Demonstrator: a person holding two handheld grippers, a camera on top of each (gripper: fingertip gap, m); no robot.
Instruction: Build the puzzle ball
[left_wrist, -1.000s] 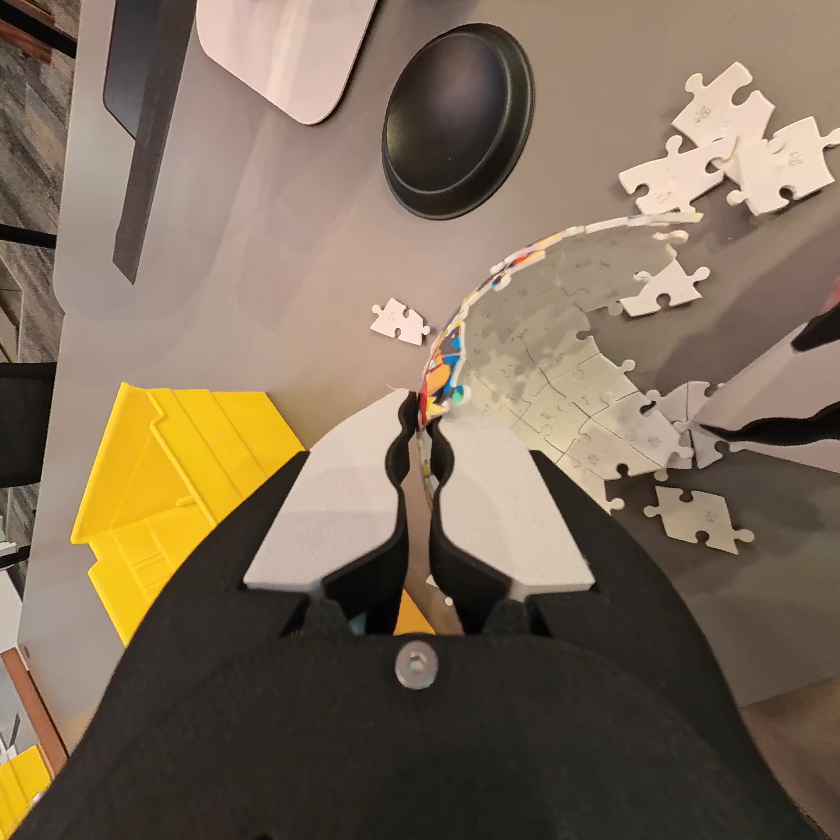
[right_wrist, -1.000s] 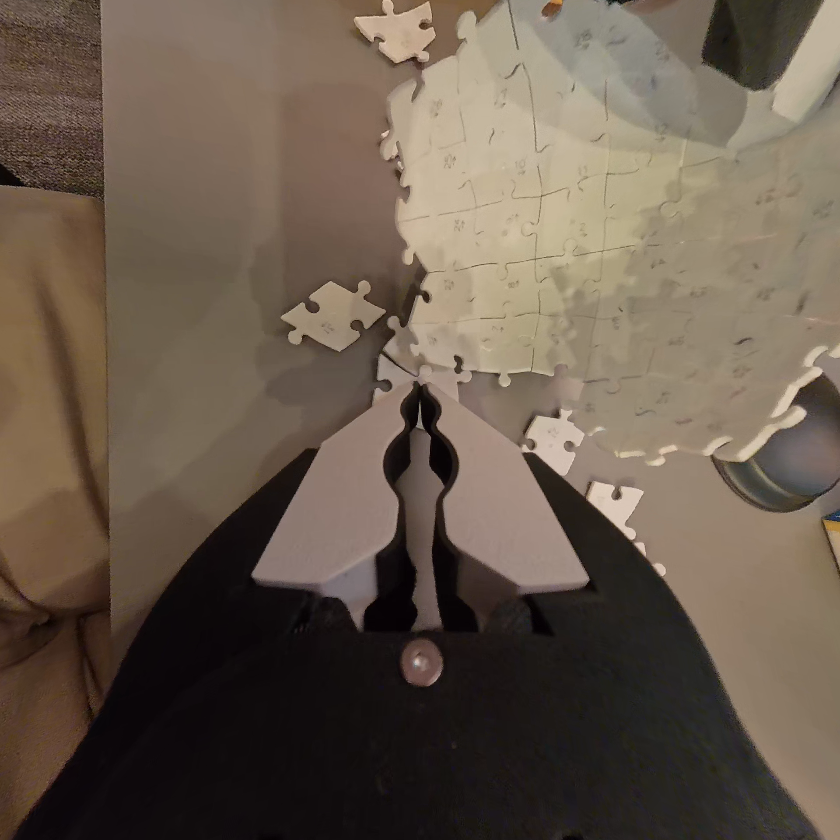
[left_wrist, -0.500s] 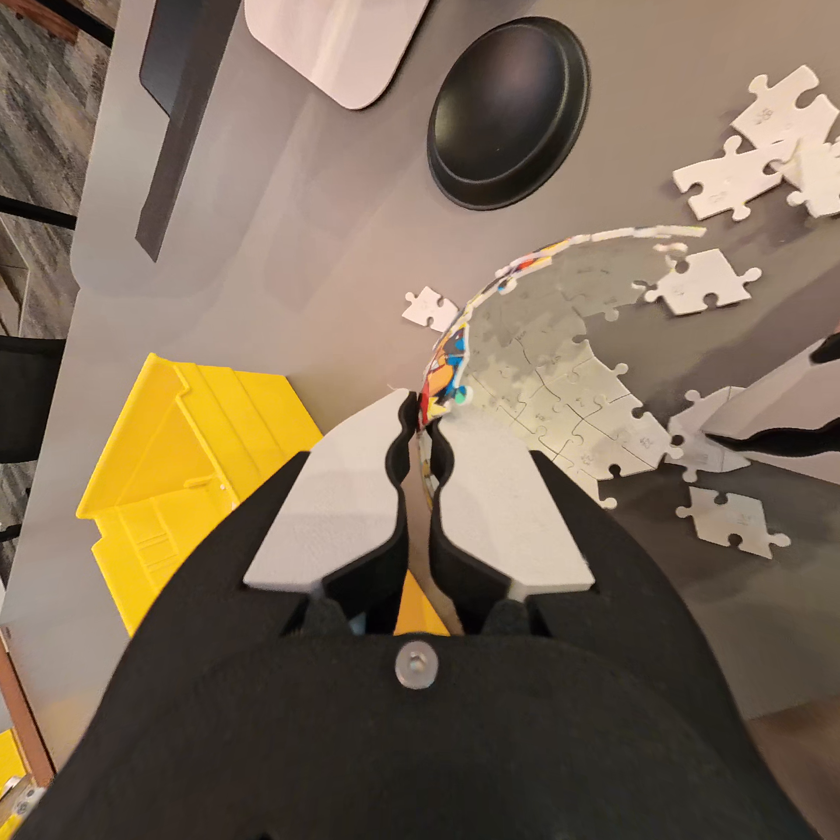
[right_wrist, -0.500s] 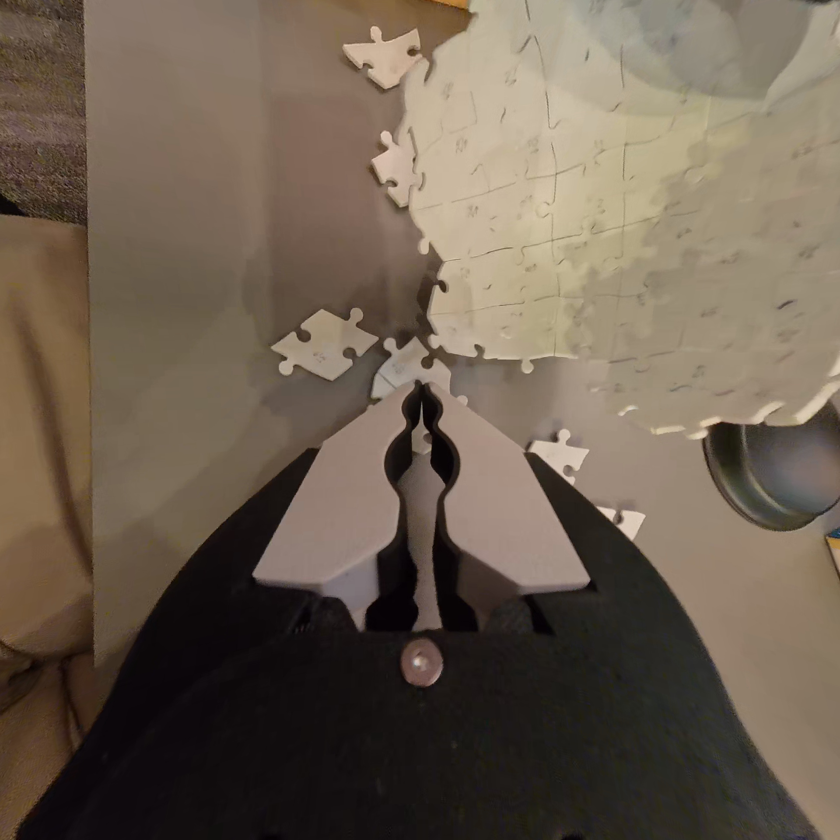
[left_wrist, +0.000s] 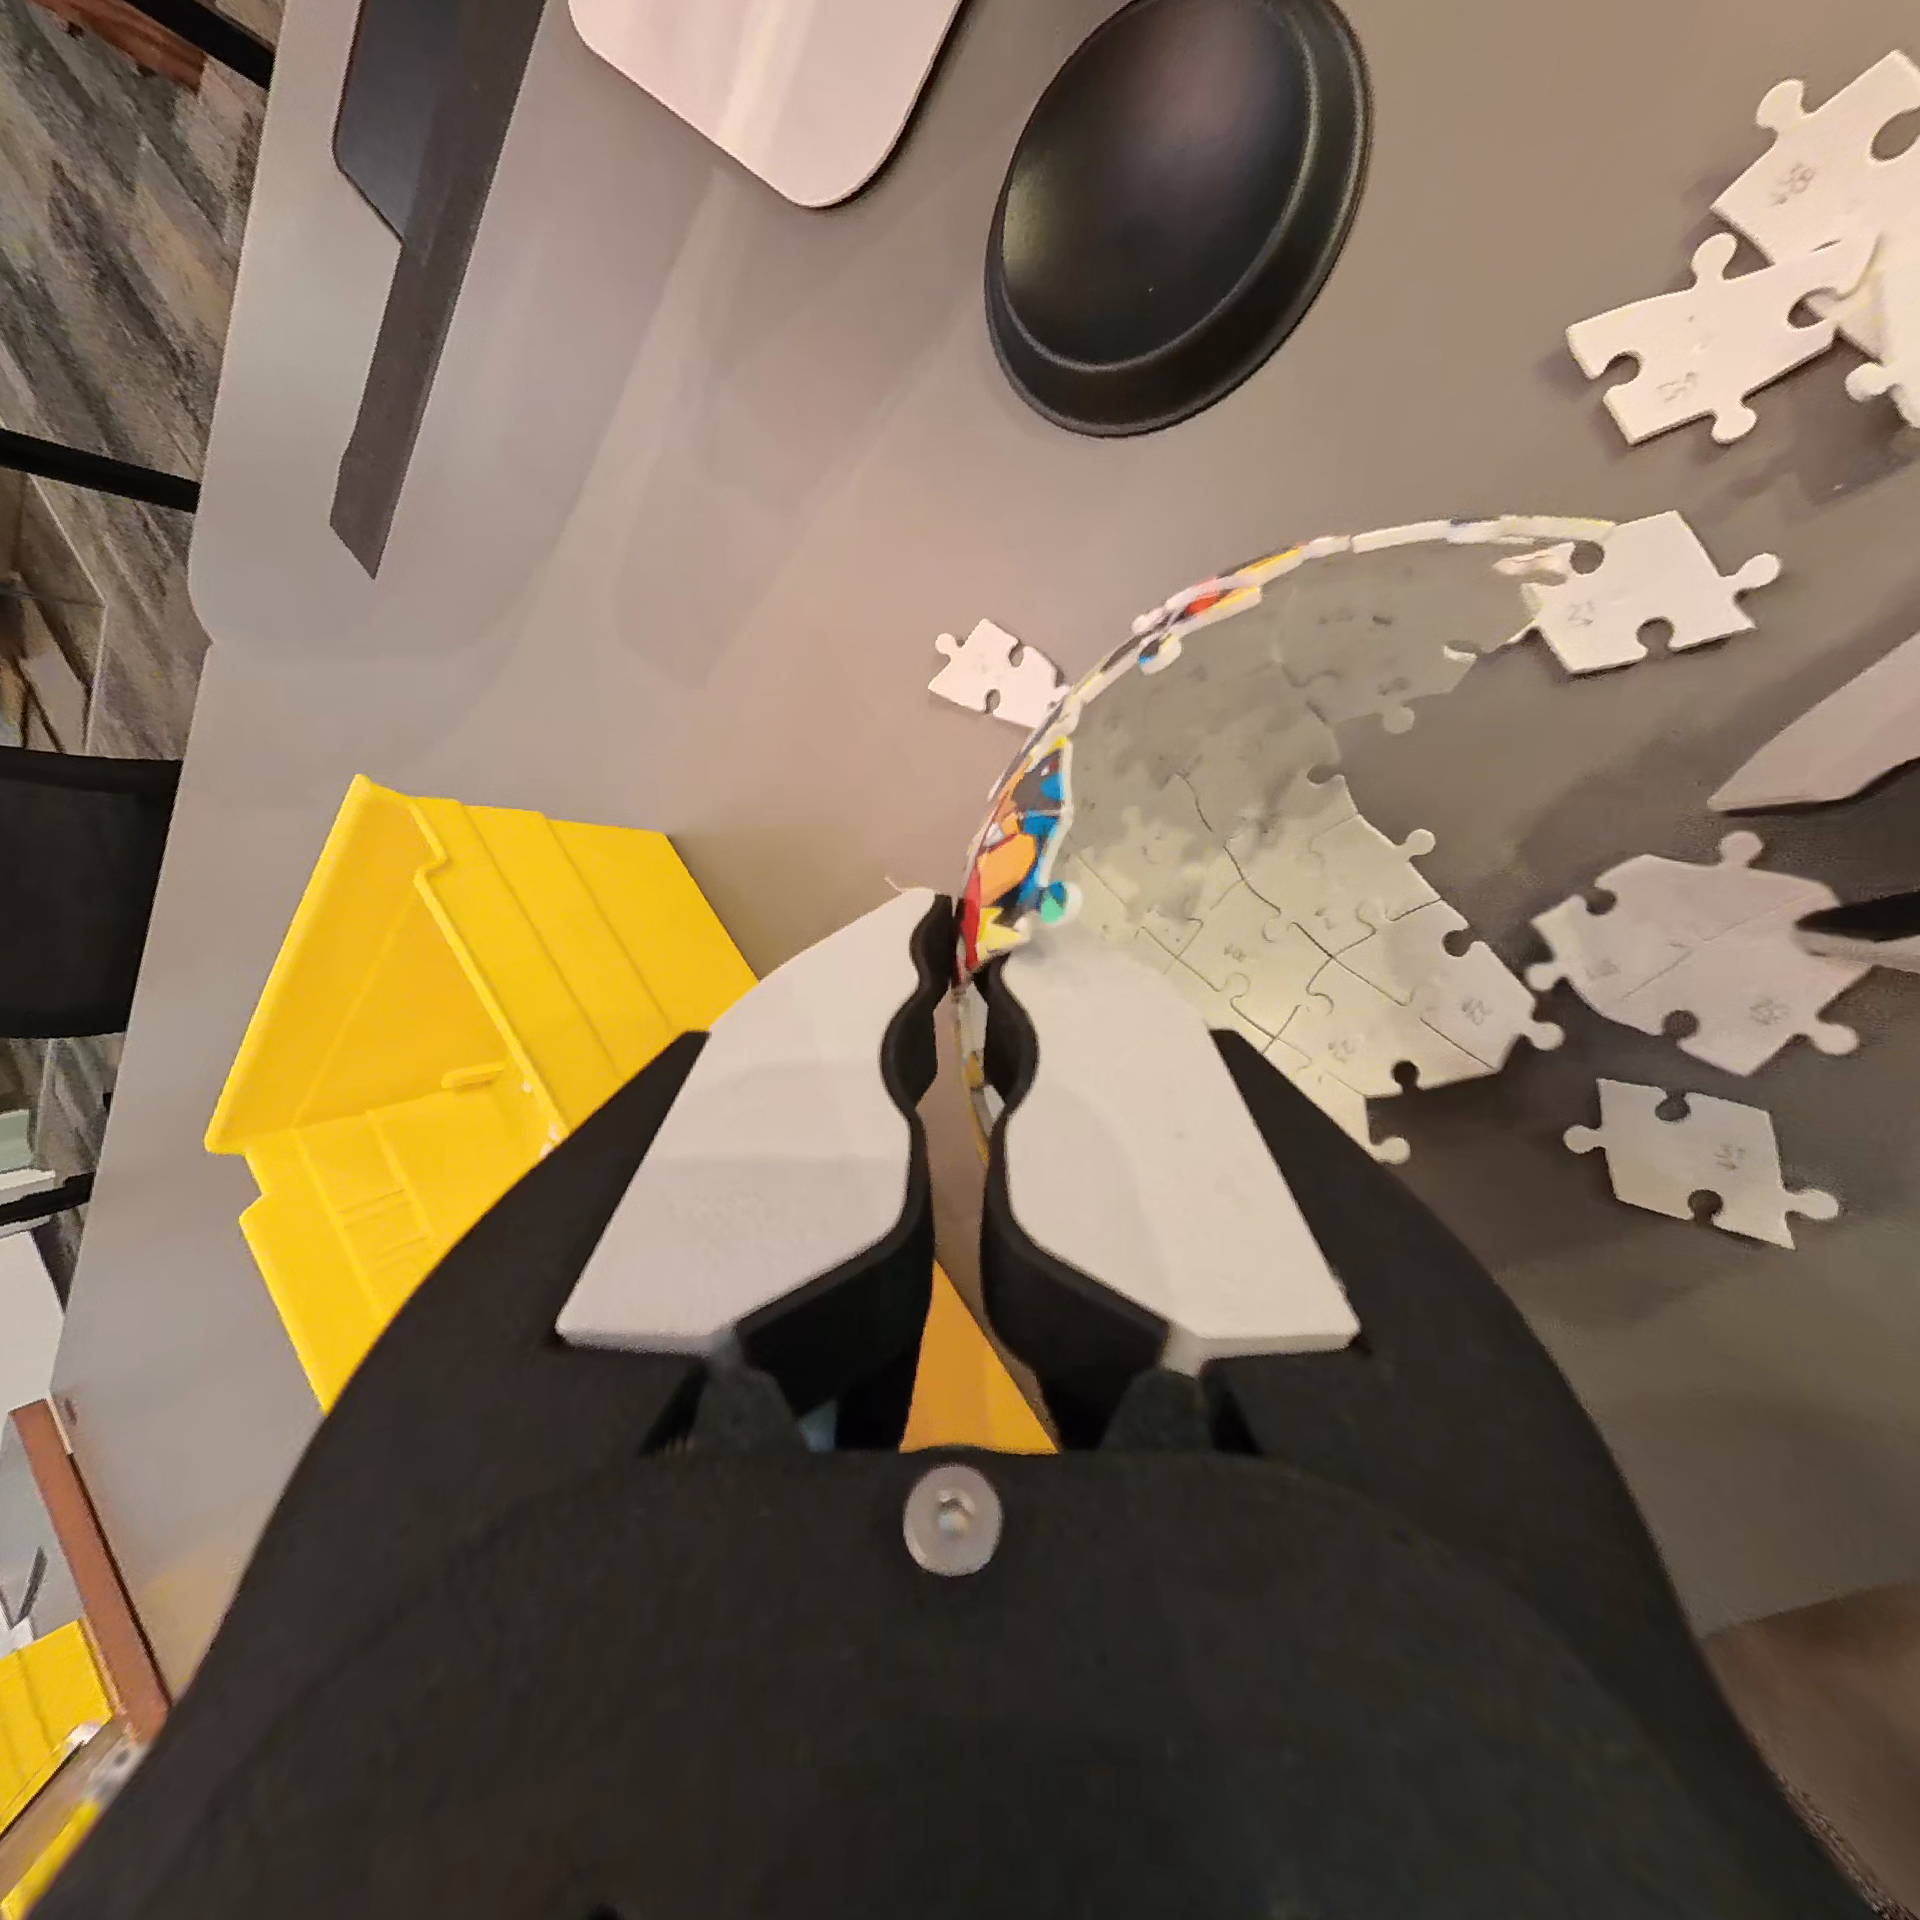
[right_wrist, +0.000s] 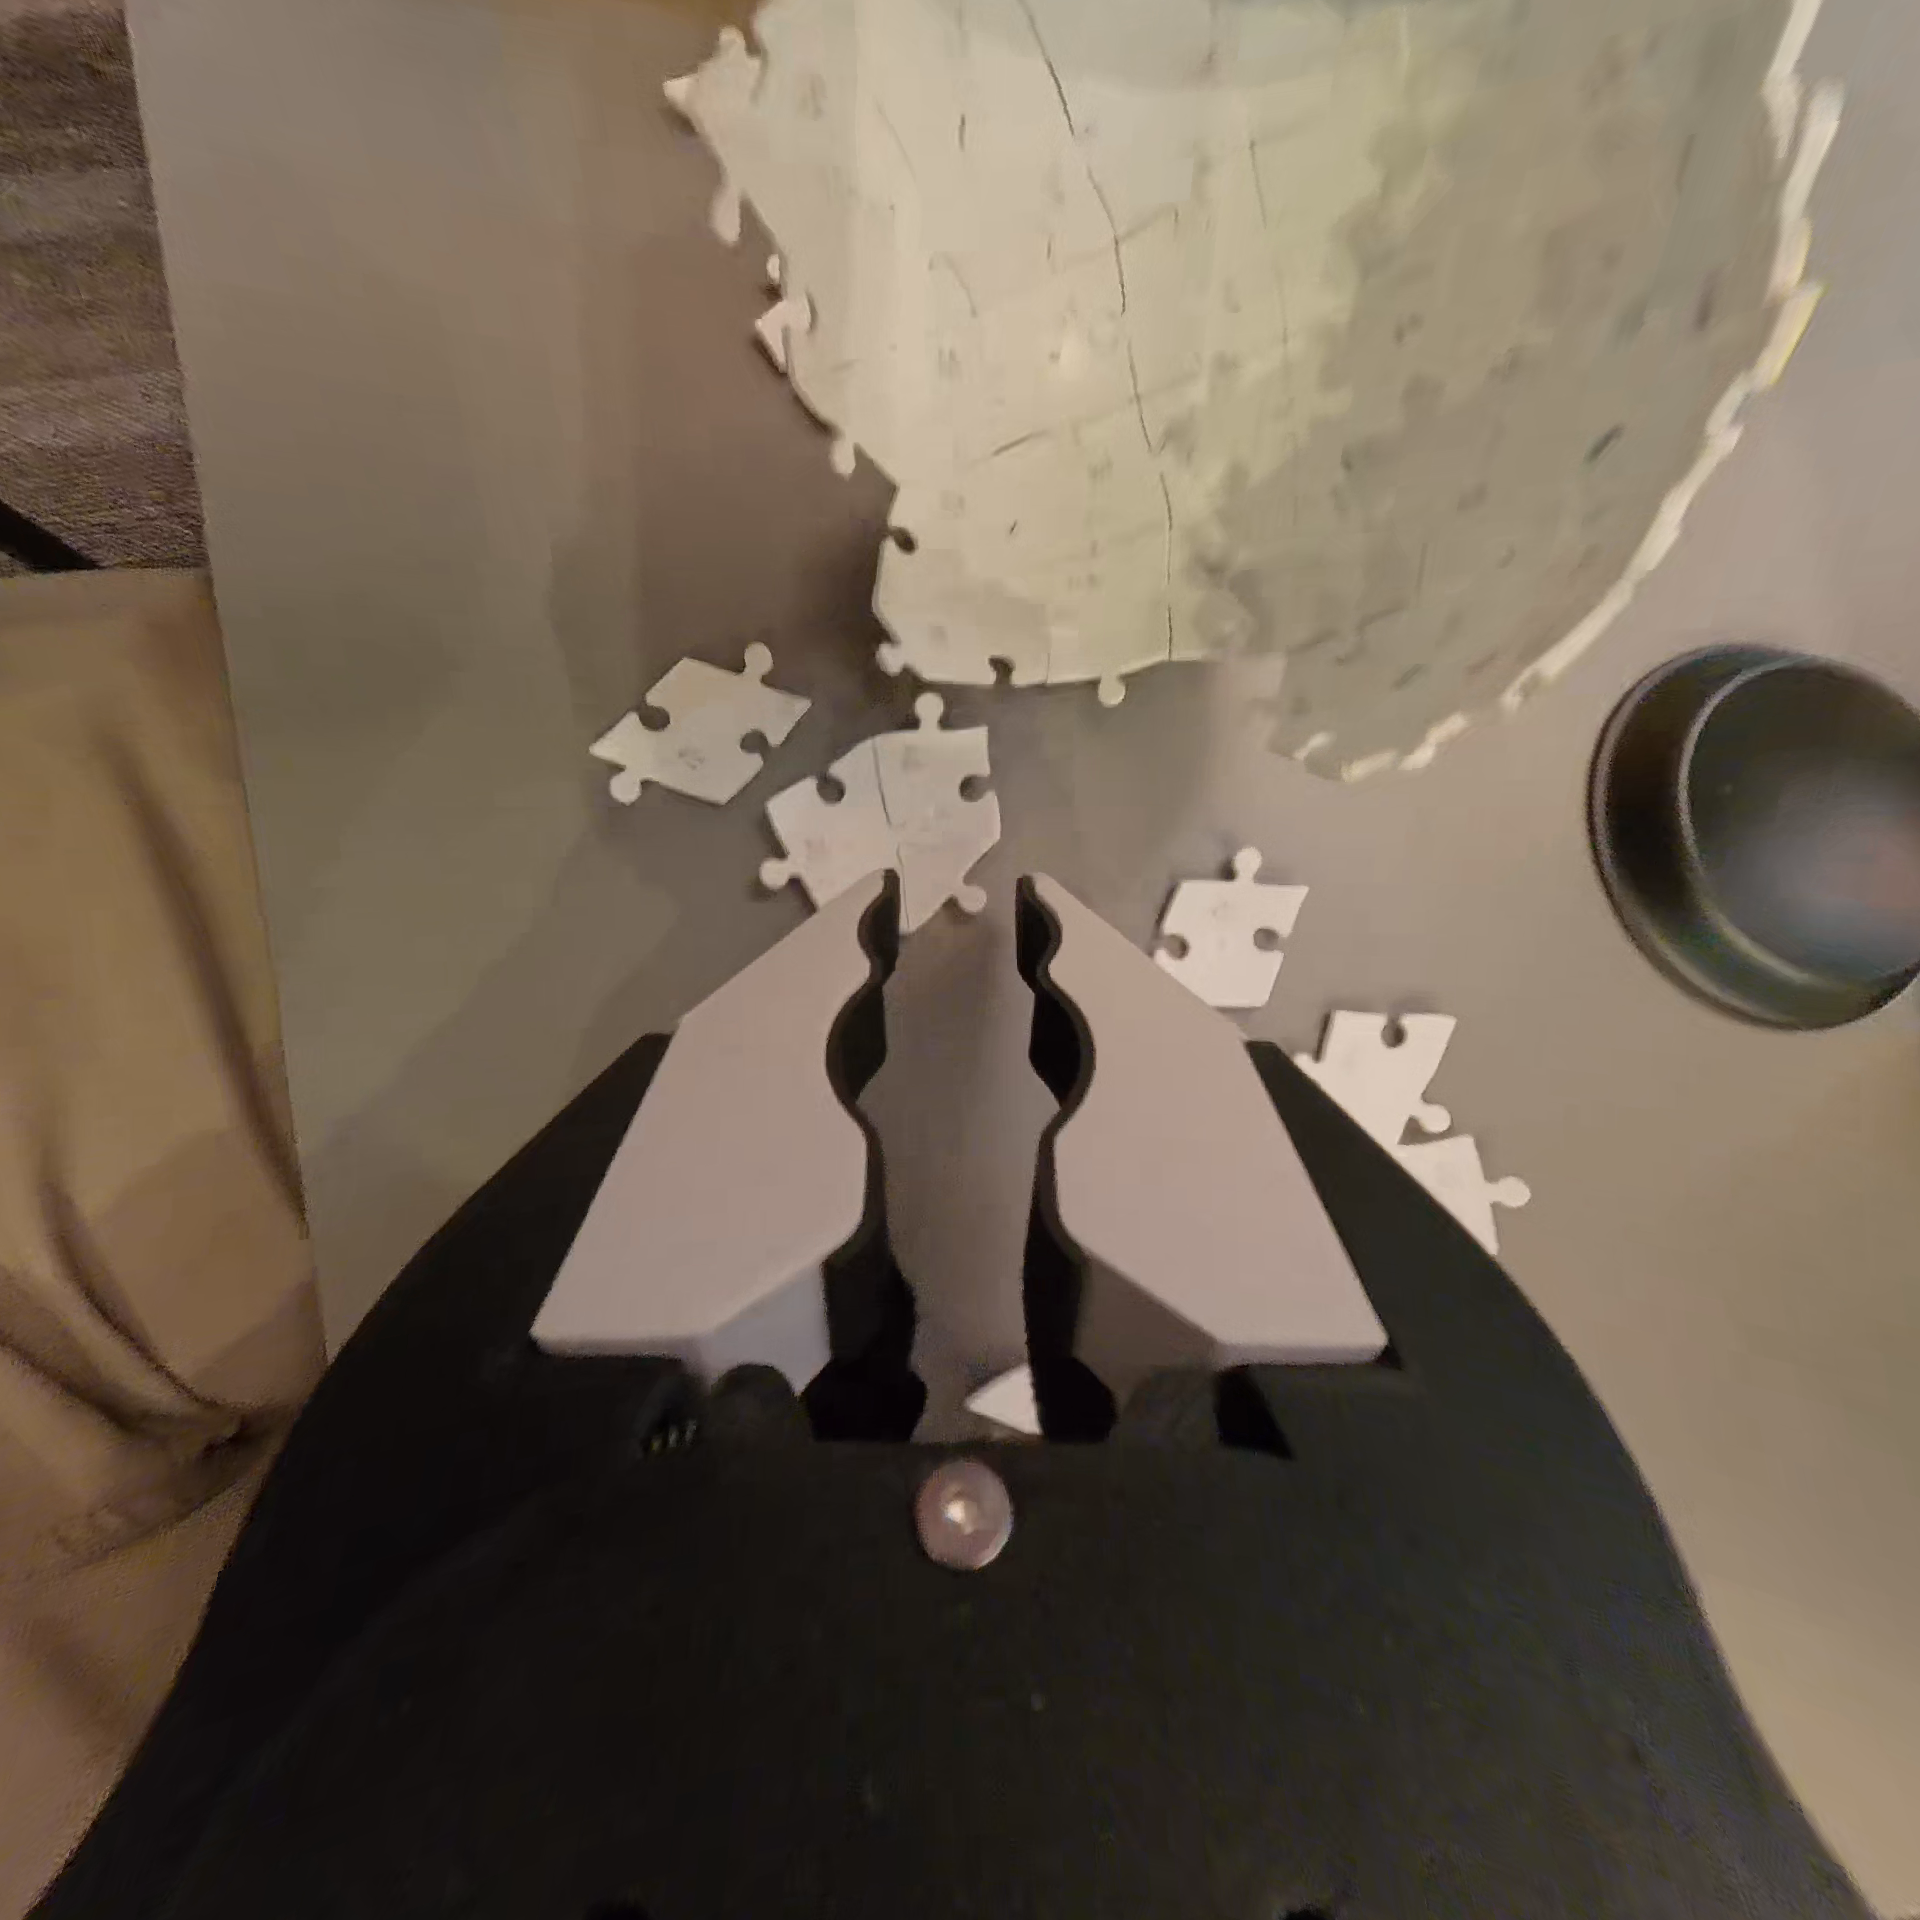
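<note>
Puzzle ball (left_wrist: 1236, 831) rim pinched by left gripper (left_wrist: 966, 951); right gripper (right_wrist: 956, 894) parted, empty; left wrist view alone shows coloured face.

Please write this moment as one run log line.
left gripper: shut on puzzle shell rim | right gripper: open, at joined loose pieces | ball: incomplete

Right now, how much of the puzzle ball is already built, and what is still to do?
Done: a curved shell of joined pieces, roughly part of a ball, open on one side. In hand: the left tongs are shut on the shell's rim; the right tongs are open above a joined pair of pieces. Left: several loose pieces lie on the table, and the black stand is empty.
</note>
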